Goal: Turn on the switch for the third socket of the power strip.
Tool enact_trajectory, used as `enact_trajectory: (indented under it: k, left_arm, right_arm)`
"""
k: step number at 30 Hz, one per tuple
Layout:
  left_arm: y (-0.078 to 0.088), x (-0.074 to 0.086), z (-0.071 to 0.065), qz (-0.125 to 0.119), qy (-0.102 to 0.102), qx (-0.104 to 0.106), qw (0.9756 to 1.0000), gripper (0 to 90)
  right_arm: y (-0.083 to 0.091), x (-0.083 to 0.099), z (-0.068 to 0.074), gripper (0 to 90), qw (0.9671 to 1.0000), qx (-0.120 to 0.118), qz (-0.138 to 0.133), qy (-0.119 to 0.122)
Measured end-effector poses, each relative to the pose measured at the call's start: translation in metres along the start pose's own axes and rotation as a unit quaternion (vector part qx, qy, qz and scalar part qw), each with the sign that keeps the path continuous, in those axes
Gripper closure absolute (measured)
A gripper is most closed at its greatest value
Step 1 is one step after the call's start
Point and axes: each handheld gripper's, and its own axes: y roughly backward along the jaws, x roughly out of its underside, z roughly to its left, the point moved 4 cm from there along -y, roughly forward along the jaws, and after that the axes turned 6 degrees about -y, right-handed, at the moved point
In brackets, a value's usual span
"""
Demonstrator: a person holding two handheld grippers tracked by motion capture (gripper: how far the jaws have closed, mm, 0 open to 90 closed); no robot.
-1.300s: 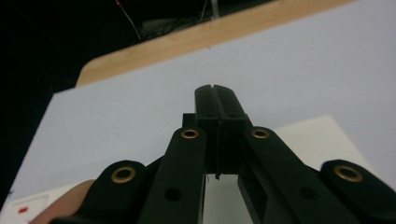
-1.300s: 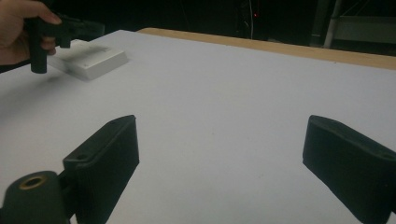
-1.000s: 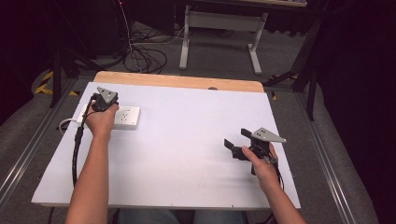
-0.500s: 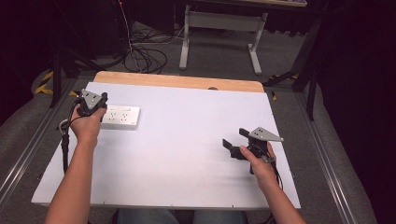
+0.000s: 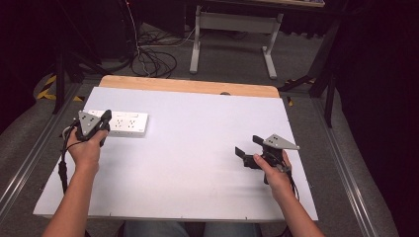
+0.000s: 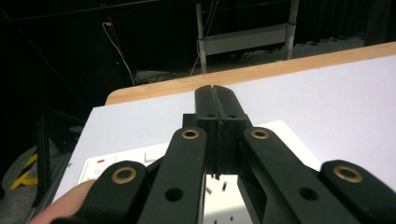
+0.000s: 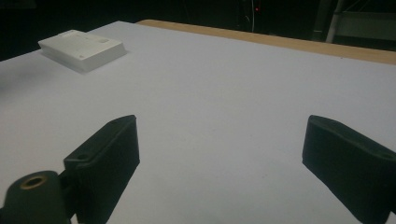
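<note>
While its jaws are pressing together on nothing, the left gripper (image 5: 104, 120) is hovering over the power strip (image 5: 129, 123). Well apart, the right gripper (image 5: 245, 154) is gaping wide above the table (image 5: 197, 138).

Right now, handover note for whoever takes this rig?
Left gripper: shut, empty, over the left end of the power strip.
Right gripper: open, empty, low over the bare white table on the right.
Power strip: flat near the table's far left corner; a red switch shows at its end, nothing plugged in.
Done: nothing visible. Left: whatever the strip needs; likely its switch.
</note>
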Motion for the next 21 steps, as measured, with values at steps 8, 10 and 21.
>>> enact_trajectory:
  k: [8,10,21]
  left_arm:
    - [0.011,0.008,0.006,0.001,0.002,-0.004,1.0,89.7]
    - [0.013,0.01,0.004,0.001,-0.002,-0.006,1.0,89.7]
    - [0.035,0.019,0.003,-0.014,0.022,-0.007,0.9996,89.7]
  right_arm:
    - [-0.002,-0.001,0.002,11.4,1.0,-0.002,-0.002,-0.003]
    - [-0.002,-0.001,0.002,11.4,1.0,-0.002,-0.001,-0.002]
    - [0.0,-0.003,0.003,11.3,0.9999,-0.005,-0.009,0.0]
